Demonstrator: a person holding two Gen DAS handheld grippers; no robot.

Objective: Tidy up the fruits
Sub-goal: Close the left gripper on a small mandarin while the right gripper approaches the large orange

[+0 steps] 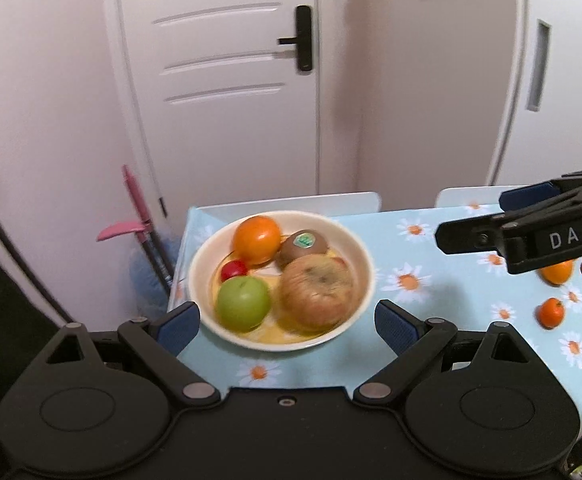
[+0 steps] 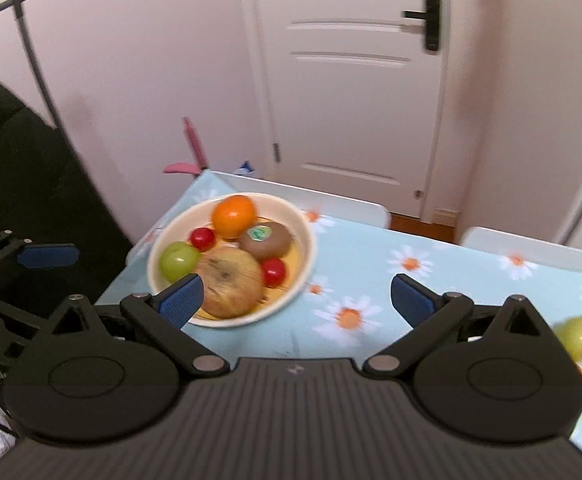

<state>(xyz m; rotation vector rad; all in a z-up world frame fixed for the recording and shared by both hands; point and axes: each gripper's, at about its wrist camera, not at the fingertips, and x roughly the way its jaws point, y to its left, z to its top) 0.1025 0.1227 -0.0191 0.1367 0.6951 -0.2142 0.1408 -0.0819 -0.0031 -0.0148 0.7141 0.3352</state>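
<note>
White panelled door (image 1: 227,80) with a black lever handle (image 1: 303,40) at the back, pale pink walls, a pink-handled broom (image 1: 141,216) leaning at the table's far left. The table wears a light blue daisy-print tablecloth (image 1: 407,280), and white chair backs (image 1: 355,200) show past its far edge.

A cream bowl (image 1: 363,256) sits at the left end of the table, near the cloth's left edge. Inside: an orange (image 1: 257,238) at the far side, a kiwi with a green sticker (image 1: 305,244) right of it, a big blotchy apple (image 1: 317,296) near-right, a green apple (image 1: 243,300) near-left, and a cherry tomato (image 1: 233,270) between orange and green apple (the right wrist view shows a second tomato (image 2: 273,271) right of the big apple).

Left gripper (image 1: 287,322) hangs just in front of the bowl, jaws spread wide and empty, the bowl's near rim between the blue pads (image 1: 181,326). Right gripper (image 2: 295,300) is also spread and empty, over bare cloth right of the bowl, its left pad overlapping the bowl's near rim in its own view. From the left wrist view it comes in from the right, above the table.

Loose fruit on the right of the cloth, well apart from the bowl: two small oranges (image 1: 551,312) and another green apple (image 2: 579,336) (blurry).
</note>
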